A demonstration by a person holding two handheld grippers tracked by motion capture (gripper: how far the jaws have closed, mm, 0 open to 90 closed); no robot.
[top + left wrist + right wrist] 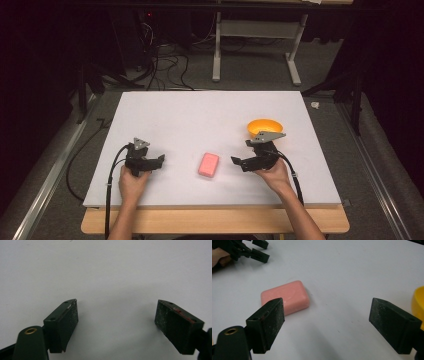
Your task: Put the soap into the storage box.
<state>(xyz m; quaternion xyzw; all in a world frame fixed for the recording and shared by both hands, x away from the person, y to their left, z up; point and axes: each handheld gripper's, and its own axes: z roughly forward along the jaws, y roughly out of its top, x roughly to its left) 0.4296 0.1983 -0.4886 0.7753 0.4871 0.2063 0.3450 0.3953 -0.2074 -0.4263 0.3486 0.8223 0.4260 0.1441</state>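
1. Both black jaws of the right gripper (327,325) rise from the bottom of the right gripper view, spread wide with nothing between them.
2. Just beyond the jaw on that view's left lies the pink soap bar (285,297), flat on the white table (352,270) and touching neither jaw.
3. From the high view, the soap bar (208,164) rests between the two grippers, apart from both. The right gripper (239,162) points toward it and appears slightly nearer than the left gripper (161,160).
4. Long axis: in the high view the bar runs roughly away from the person, tilted slightly to the right at its far end. The likely approach closes across the short sides, so the right gripper would need to shift toward the bar to centre it between the jaws.
5. Left gripper (116,315): jaws wide apart, empty, over bare table.
6. The orange bowl (264,127) stands behind the right gripper, which covers its near rim. In the right gripper view only a yellow edge (419,305) shows, cut off by the frame.
7. Height of either gripper above the table cannot be determined.
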